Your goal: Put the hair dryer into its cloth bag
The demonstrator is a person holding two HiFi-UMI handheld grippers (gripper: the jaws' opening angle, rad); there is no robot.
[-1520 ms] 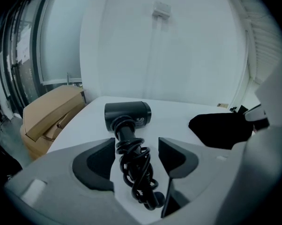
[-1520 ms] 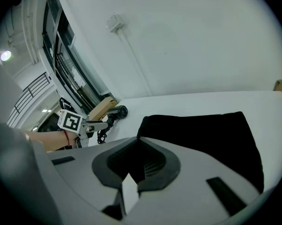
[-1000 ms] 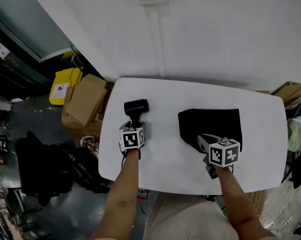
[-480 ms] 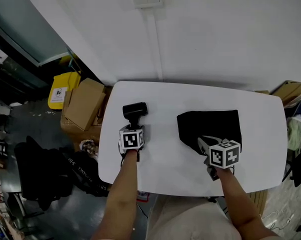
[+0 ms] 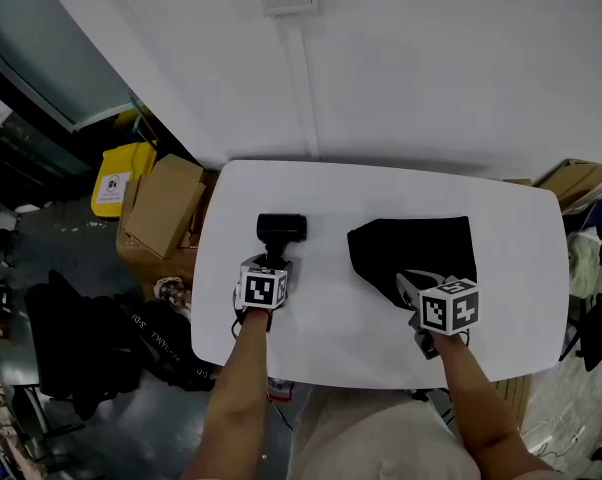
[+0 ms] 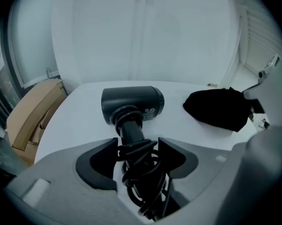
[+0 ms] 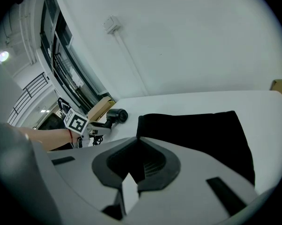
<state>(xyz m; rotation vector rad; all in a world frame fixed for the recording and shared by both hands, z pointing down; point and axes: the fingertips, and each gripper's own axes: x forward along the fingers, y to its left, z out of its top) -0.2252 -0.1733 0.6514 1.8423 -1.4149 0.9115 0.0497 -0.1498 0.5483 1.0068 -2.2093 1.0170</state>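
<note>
Off the left edge of the white table (image 5: pixel 321 340) a cardboard box (image 5: pixel 161 208) stands on the floor, outside the task. Next comes the left gripper (image 6: pixel 140 154), its jaws clamped on the handle of the hair dryer (image 6: pixel 131 104), which has its cord (image 6: pixel 142 175) wound round it. Gripping there probably holds cord and handle as one bundle and leaves the barrel pointing away from the hand, free to go in first. The dryer sits on the left half of the table, well apart from the cloth bag (image 5: pixel 416 250), which lies flat on the right half. At the bag's near edge the right gripper (image 7: pixel 137 144) has its jaws pressed together, apparently pinching the black cloth there, likely to pin the bag or lift its mouth for the dryer. The head view gives the layout and the gap between dryer and bag, but the marker cubes hide both sets of jaws. The left gripper view alone shows the cord loops caught between the pads, and the right gripper view alone shows the closed tips meeting the bag's edge; where the bag's opening lies I cannot tell
</note>
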